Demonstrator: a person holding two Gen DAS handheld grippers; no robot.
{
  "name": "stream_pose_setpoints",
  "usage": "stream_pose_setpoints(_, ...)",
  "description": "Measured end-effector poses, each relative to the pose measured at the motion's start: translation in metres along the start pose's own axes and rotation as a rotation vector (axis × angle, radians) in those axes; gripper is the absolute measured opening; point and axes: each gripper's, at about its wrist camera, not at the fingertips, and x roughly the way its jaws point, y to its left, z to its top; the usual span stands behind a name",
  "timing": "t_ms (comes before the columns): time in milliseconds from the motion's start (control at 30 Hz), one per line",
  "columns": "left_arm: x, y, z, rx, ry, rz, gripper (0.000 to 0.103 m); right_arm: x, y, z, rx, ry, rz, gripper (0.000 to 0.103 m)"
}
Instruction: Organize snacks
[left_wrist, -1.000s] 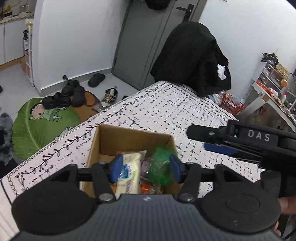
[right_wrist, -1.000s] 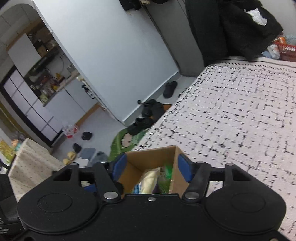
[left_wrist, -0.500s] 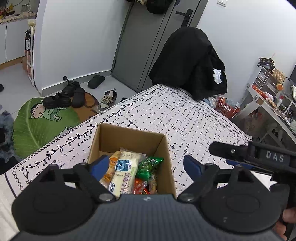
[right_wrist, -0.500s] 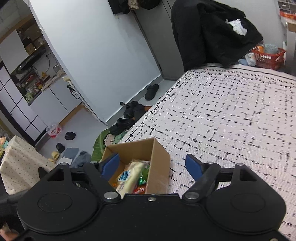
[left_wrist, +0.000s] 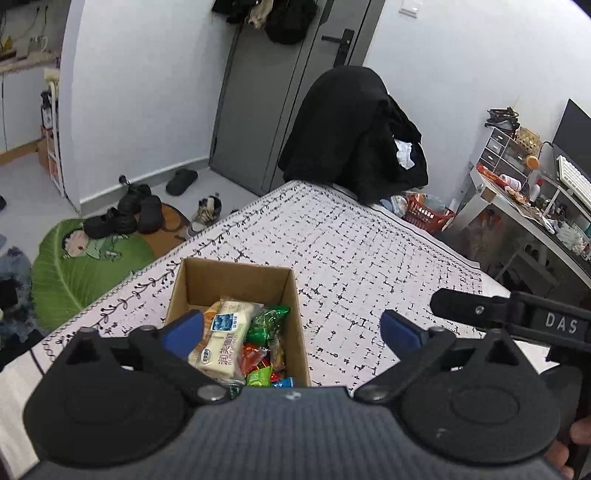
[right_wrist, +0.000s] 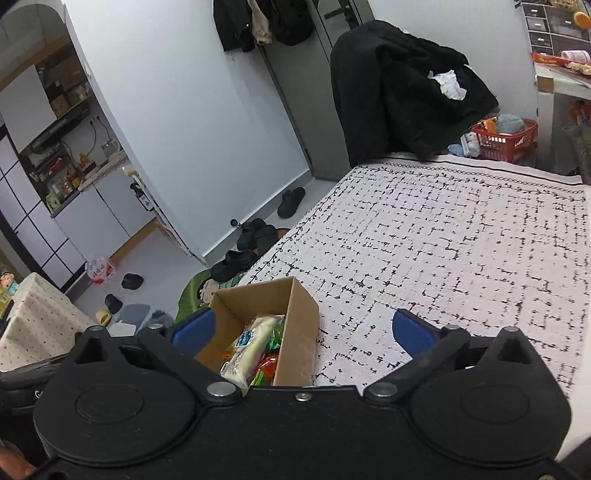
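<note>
1. pale blue-white walls closed in the room, with a grey door and dark clothes hung above it.
2. a bed cover, white with black dashes, filled the middle.
3. a black coat was draped over something at the bed's far end.
4. shoes sat on the light floor by a green leaf-shaped mat.
5. a red basket stood beside a cluttered white desk.
6. a kitchen counter showed through an opening.

Brown box holds a cream pack and green bag. White cover bears black dashes; at 9 o'clock, a green mat.
</note>
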Motion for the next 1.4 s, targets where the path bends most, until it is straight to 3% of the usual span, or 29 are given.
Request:
stream_pose_setpoints(333, -0.038, -0.025, -0.014, -0.035, -0.012, -0.001, 0.103, -0.053, -0.011, -0.002, -0.036, -0.031, -0.013, 0.103)
stream_pose_setpoints(800, -0.098, -0.066, -0.032, 0.031, -0.075, 0.021, 0.103, -0.119, -0.034, -0.023, -0.077, -0.077, 0.007, 0.103)
stream_pose_setpoints(1400, -0.154, -0.083, -0.063, 0.076, -0.123, 0.063, 0.103, -0.159, -0.032, -0.049, -0.150, -0.080, 0.039, 0.103)
